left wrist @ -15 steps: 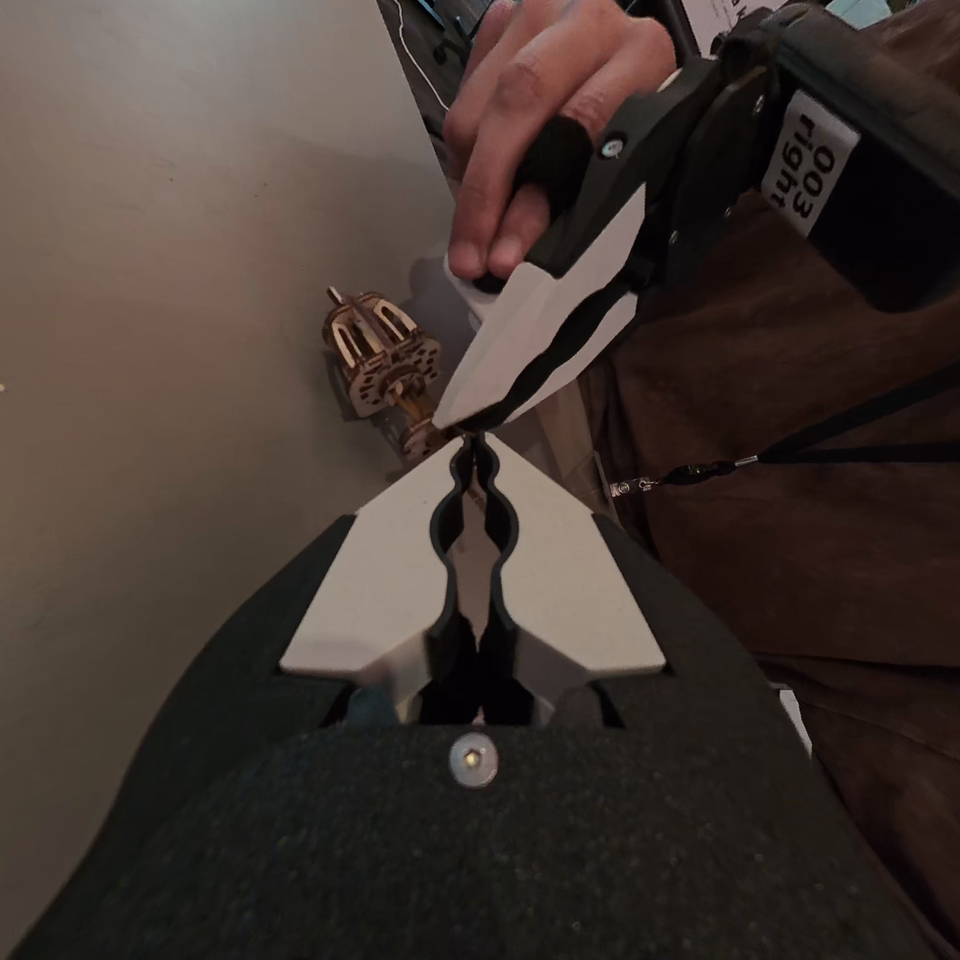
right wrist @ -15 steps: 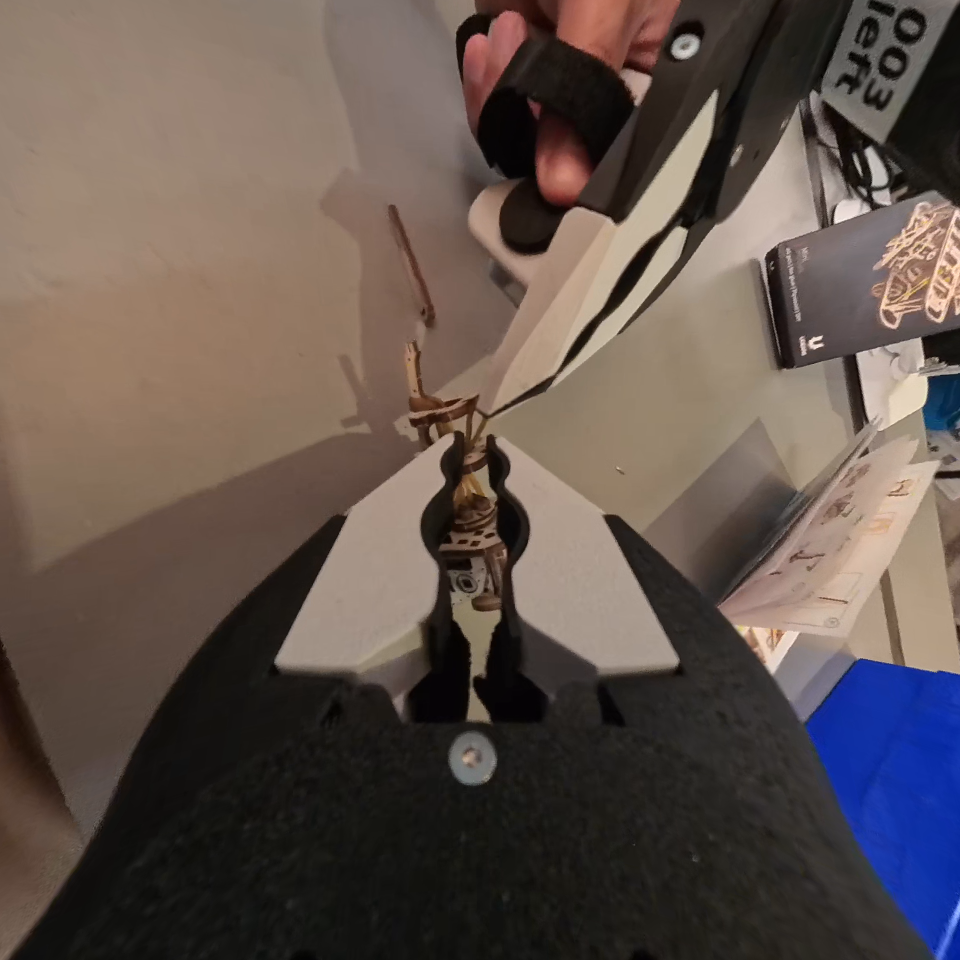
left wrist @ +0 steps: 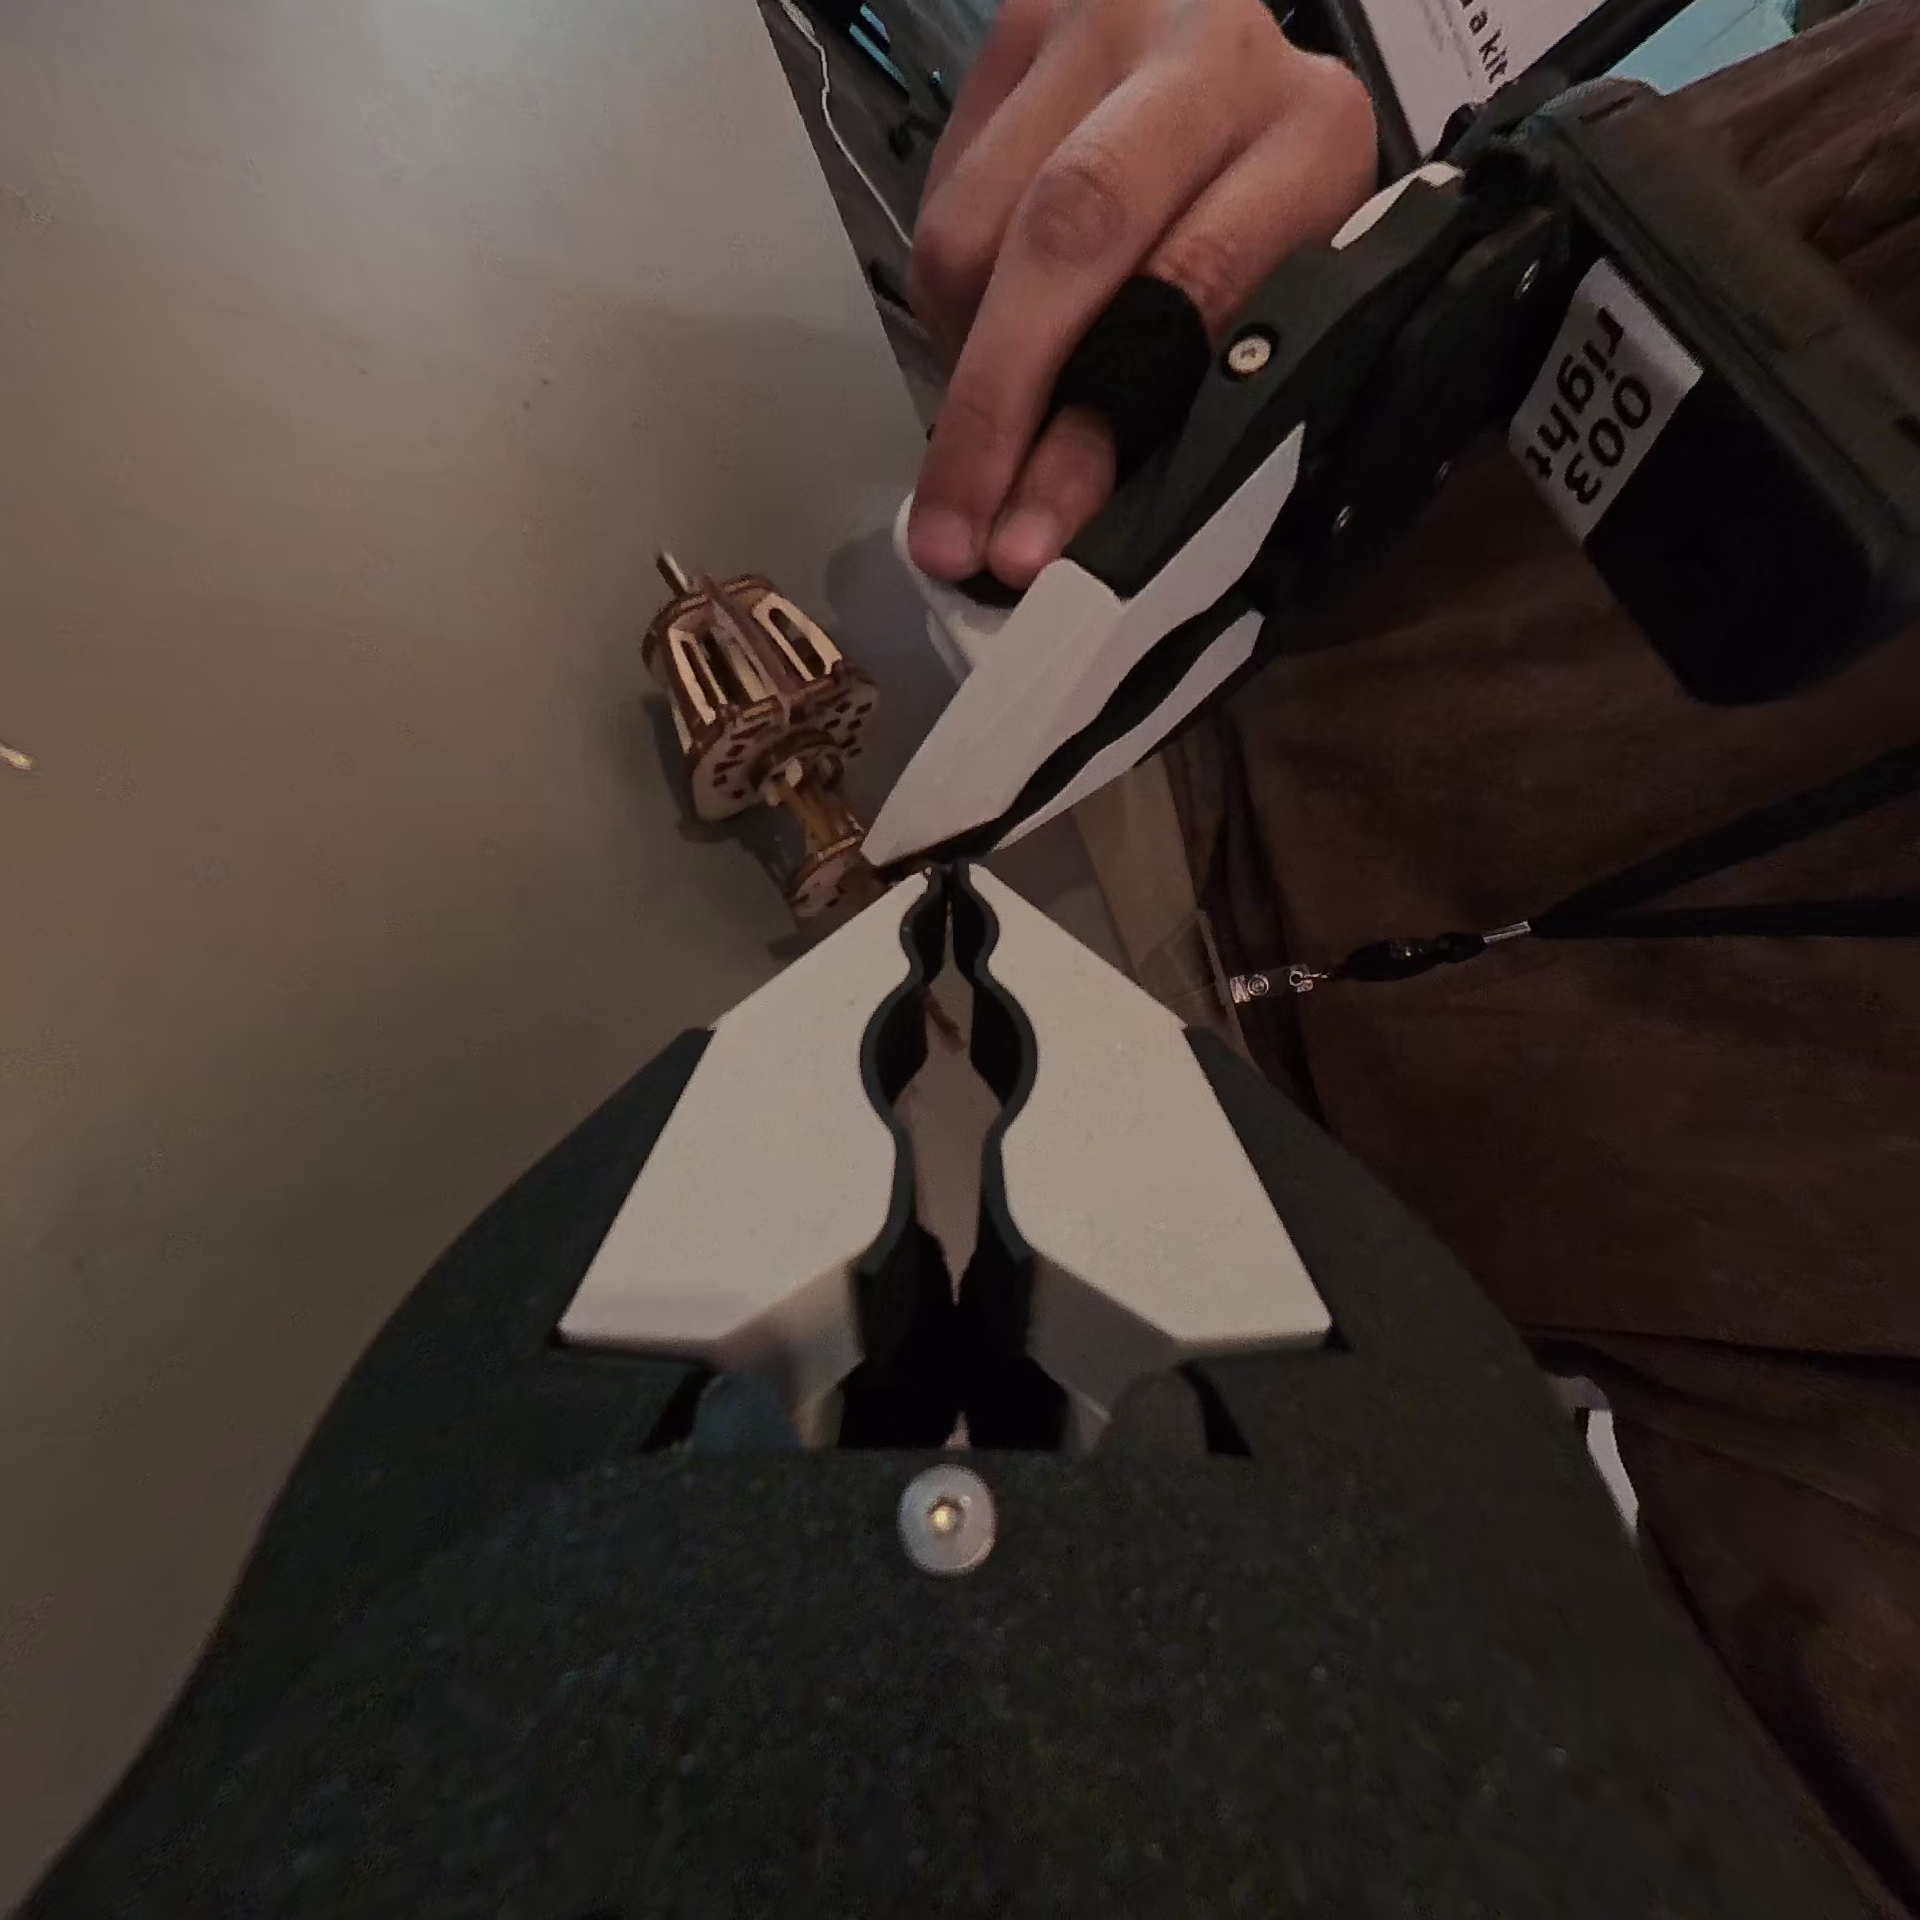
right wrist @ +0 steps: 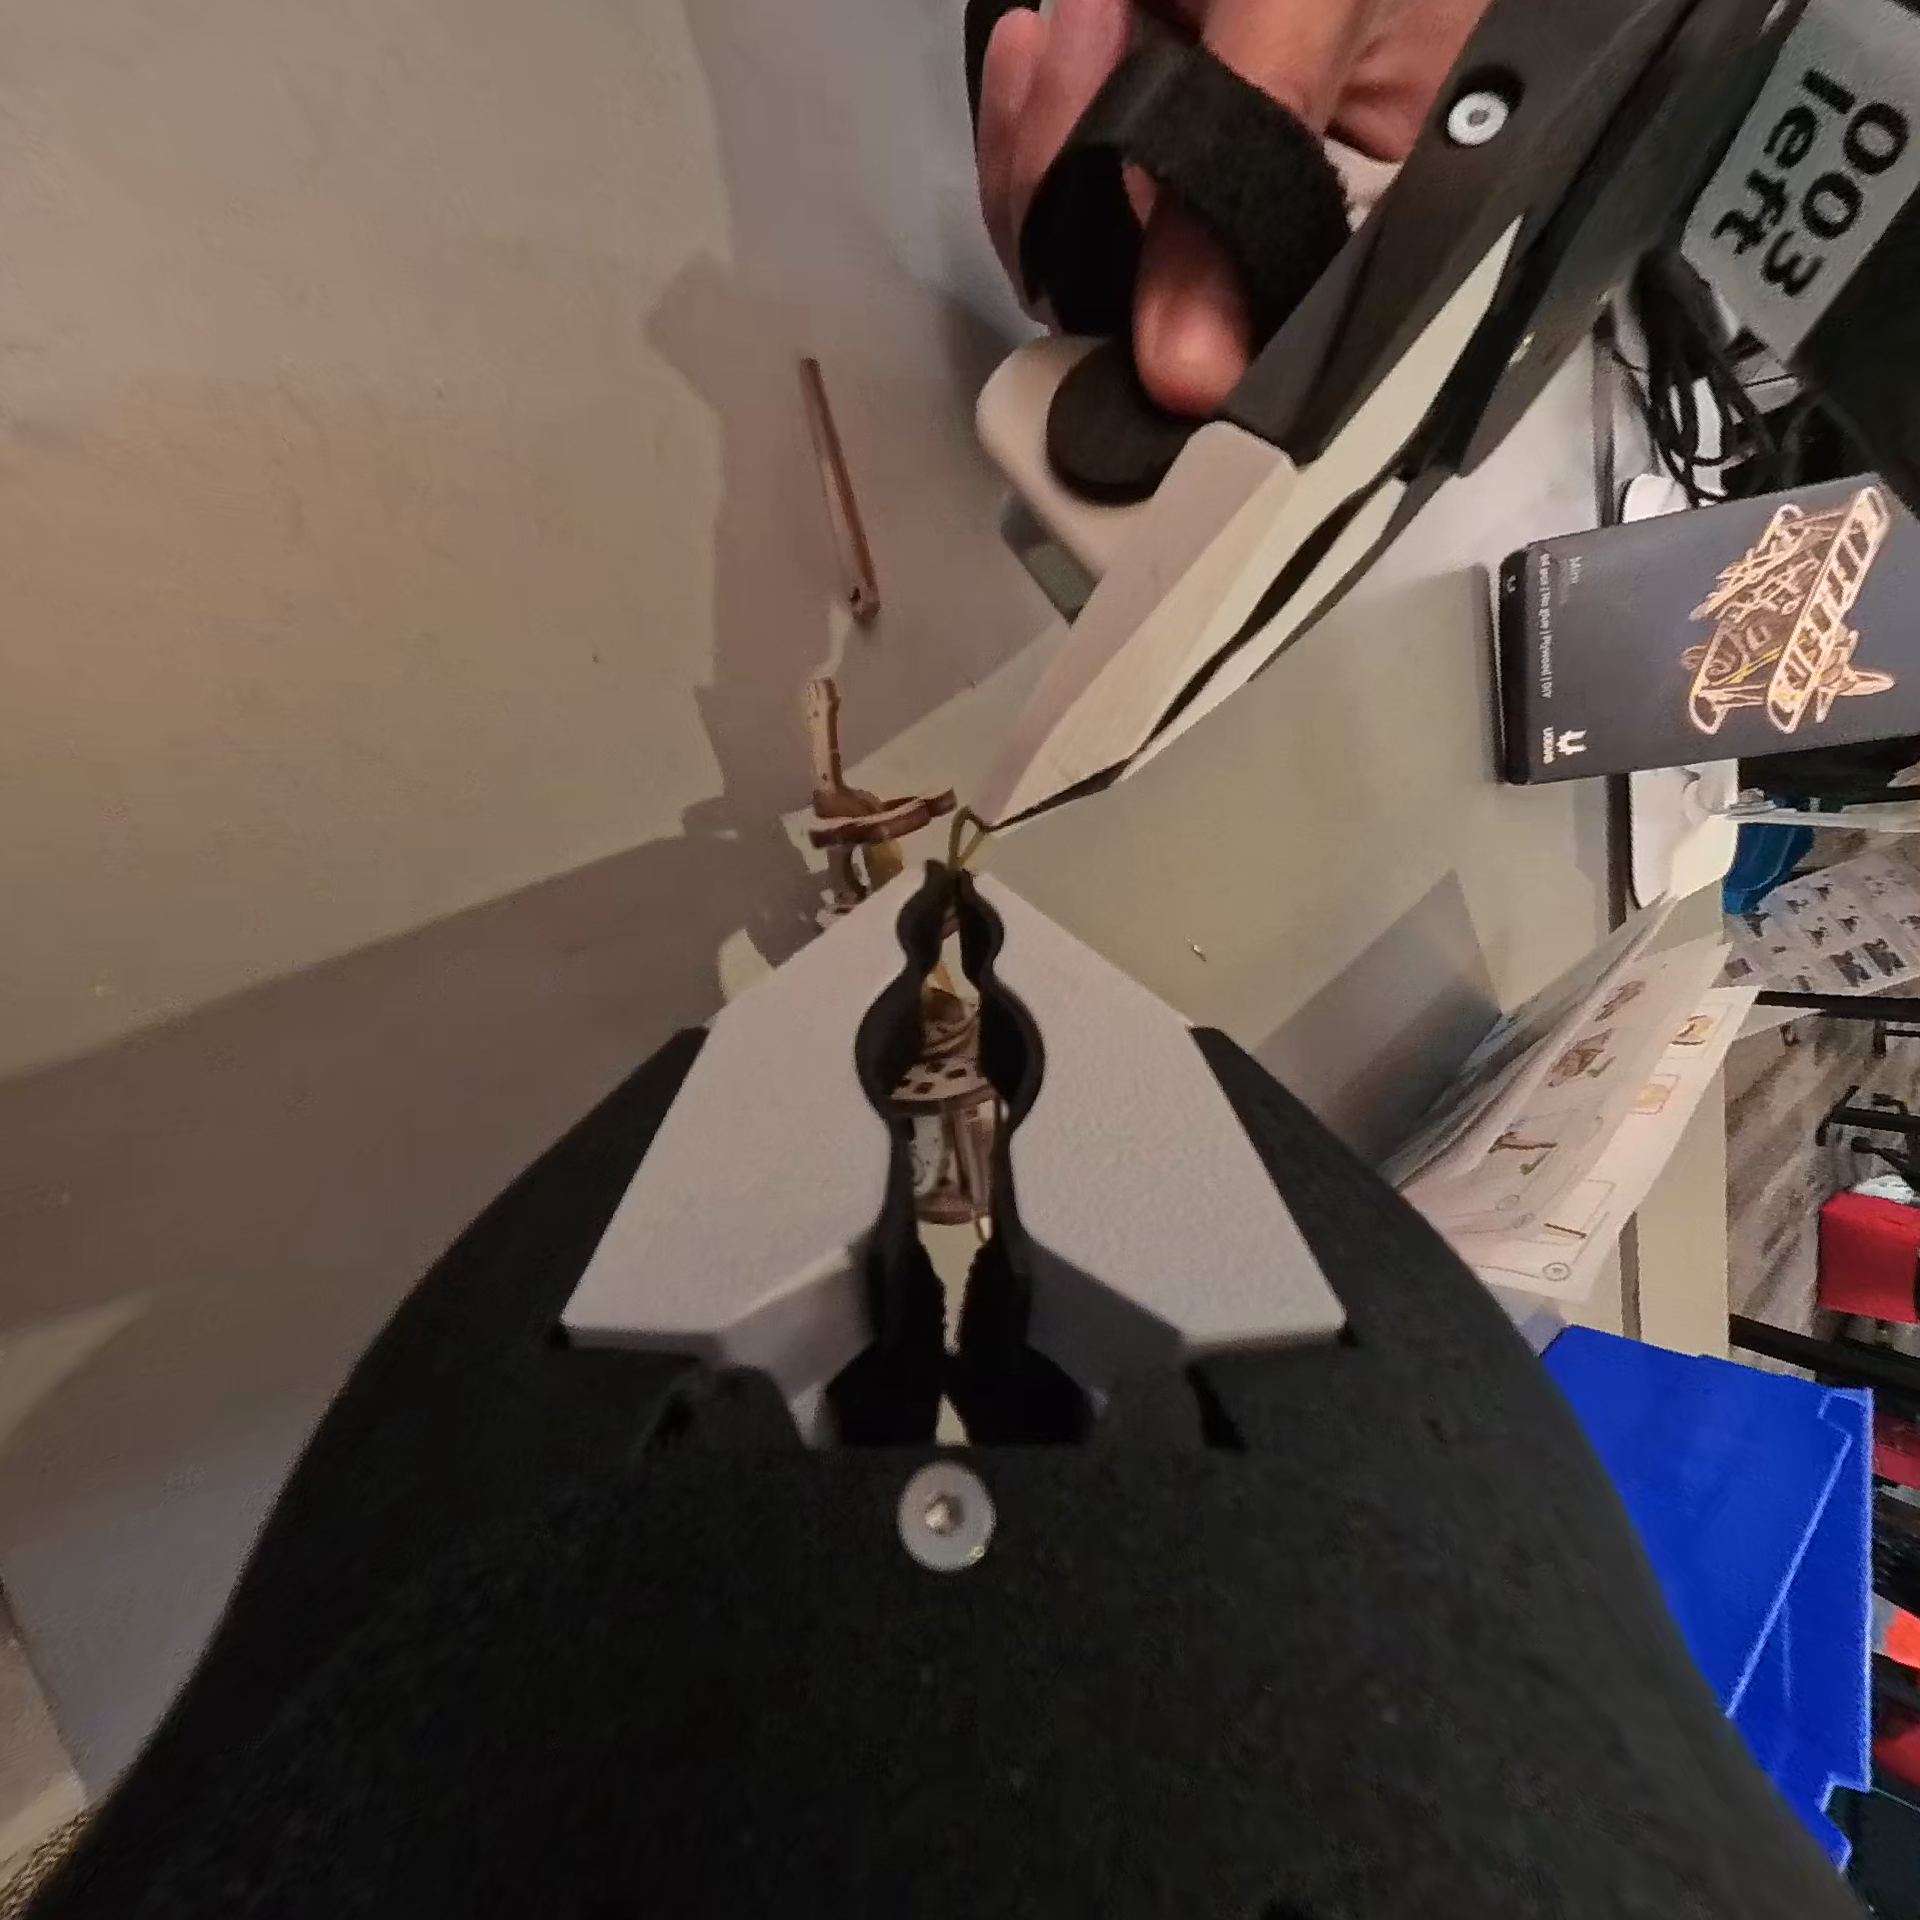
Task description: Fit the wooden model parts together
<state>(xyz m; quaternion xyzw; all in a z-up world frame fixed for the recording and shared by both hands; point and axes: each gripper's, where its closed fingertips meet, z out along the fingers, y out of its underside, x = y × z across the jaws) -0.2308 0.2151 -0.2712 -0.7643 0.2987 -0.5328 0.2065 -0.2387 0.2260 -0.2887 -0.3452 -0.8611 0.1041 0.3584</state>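
Note:
A small wooden model [left wrist: 758, 717], a slotted cage on a spindle with a little disc at its end, lies on the grey table [left wrist: 312, 727]. In the right wrist view the wooden model [right wrist: 940, 1122] shows through the gap between my fingers. My left gripper [left wrist: 951, 883] is shut on a thin yellowish band [right wrist: 961, 842]. My right gripper [right wrist: 951, 883] is shut on the same band, tip to tip with the left gripper [right wrist: 992, 821]. The right gripper's tip [left wrist: 914, 847] sits beside the model's disc end. A hand holds each gripper.
Loose wooden parts lie on the table: a brown stick [right wrist: 836, 488] and a small cross-shaped piece [right wrist: 873, 816]. A black box [right wrist: 1704, 634], an instruction leaflet [right wrist: 1558, 1122] and a blue bin [right wrist: 1714, 1558] are at the right. A person's brown garment [left wrist: 1558, 1091] is close behind. The tips of both grippers are at nearly the same place.

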